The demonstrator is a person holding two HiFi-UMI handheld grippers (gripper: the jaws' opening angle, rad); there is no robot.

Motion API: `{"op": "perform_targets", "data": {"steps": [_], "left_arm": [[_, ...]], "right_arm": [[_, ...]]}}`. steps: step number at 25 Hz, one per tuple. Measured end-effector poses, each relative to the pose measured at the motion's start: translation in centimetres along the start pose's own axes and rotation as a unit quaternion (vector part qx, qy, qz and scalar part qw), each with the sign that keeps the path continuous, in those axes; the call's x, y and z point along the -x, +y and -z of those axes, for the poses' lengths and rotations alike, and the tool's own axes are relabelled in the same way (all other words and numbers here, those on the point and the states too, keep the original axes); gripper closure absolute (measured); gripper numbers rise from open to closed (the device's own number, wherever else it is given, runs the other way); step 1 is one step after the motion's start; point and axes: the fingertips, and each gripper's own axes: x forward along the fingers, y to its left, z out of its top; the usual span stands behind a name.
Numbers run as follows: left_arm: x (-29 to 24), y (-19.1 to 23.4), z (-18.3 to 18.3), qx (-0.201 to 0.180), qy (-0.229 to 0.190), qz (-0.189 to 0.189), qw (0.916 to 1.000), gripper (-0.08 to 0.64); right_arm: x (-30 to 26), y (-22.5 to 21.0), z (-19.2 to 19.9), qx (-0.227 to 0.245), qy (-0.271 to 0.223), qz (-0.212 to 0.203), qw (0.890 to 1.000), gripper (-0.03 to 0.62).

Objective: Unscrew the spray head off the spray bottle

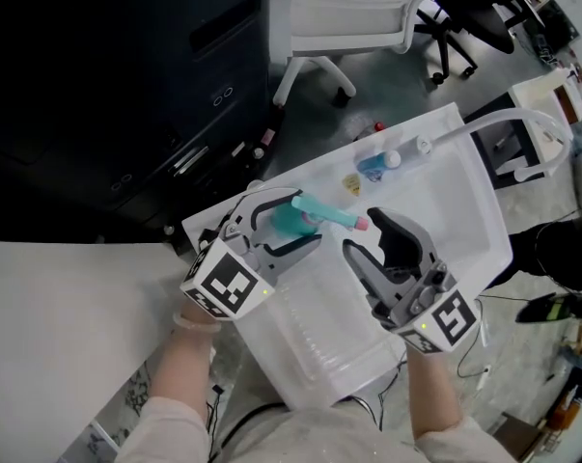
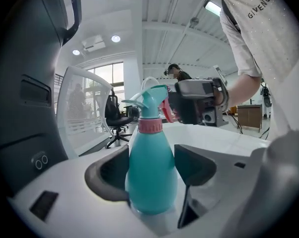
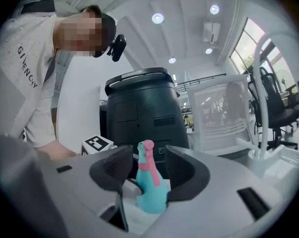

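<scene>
While clamping spray bottle [image 1: 291, 222] by its body in left gripper [image 1: 305, 218], holds it level over white table [image 1: 445, 191], nozzle [image 1: 361, 224] toward 3 o'clock. Shows spray head [image 1: 337, 218] still on, pink collar [image 2: 150, 125] seated; can't tell if loosened. Has right gripper [image 1: 360, 230] wide apart, empty, just beside nozzle at 4 o'clock. Leaves: grip head, twist, lift off.

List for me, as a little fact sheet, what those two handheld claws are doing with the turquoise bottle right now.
spray bottle: teal, with a pink collar, held over the white tray
spray head: on the bottle, not yet off
left gripper: clamped on the bottle's body
right gripper: jaws apart near the nozzle end, gripping nothing
task status: unscrewing not finished
</scene>
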Motion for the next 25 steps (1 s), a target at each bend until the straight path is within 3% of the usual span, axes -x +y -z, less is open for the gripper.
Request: {"op": "perform_targets", "data": {"steps": [3, 7, 13, 18, 25], "left_arm": [[0.0, 0.0, 0.0, 0.004, -0.001, -0.004, 1.0000, 0.272], [0.2, 0.1, 0.0, 0.005, -0.001, -0.009, 0.9999, 0.272], [0.2, 0.3, -0.2, 0.008, -0.005, -0.015, 0.9998, 0.272], [0.3, 0.2, 0.0, 0.012, -0.006, -0.016, 0.9998, 0.272], [0.3, 0.2, -0.1, 0.016, -0.011, -0.020, 0.9996, 0.272]], "right_arm": [[1.7, 2.0, 0.7, -0.032, 0.002, -0.001, 0.999, 0.392], [0.4, 4.0, 1.2, -0.034, 0.003, -0.020, 0.999, 0.379], [-1.2, 2.6, 1.2, -0.030, 0.000, 0.004, 1.000, 0.328], [-2.8, 2.4, 0.6, -0.037, -0.012, -0.009, 0.999, 0.254], [-5.0, 2.0, 0.1, -0.050, -0.011, -0.003, 0.999, 0.257]]}}
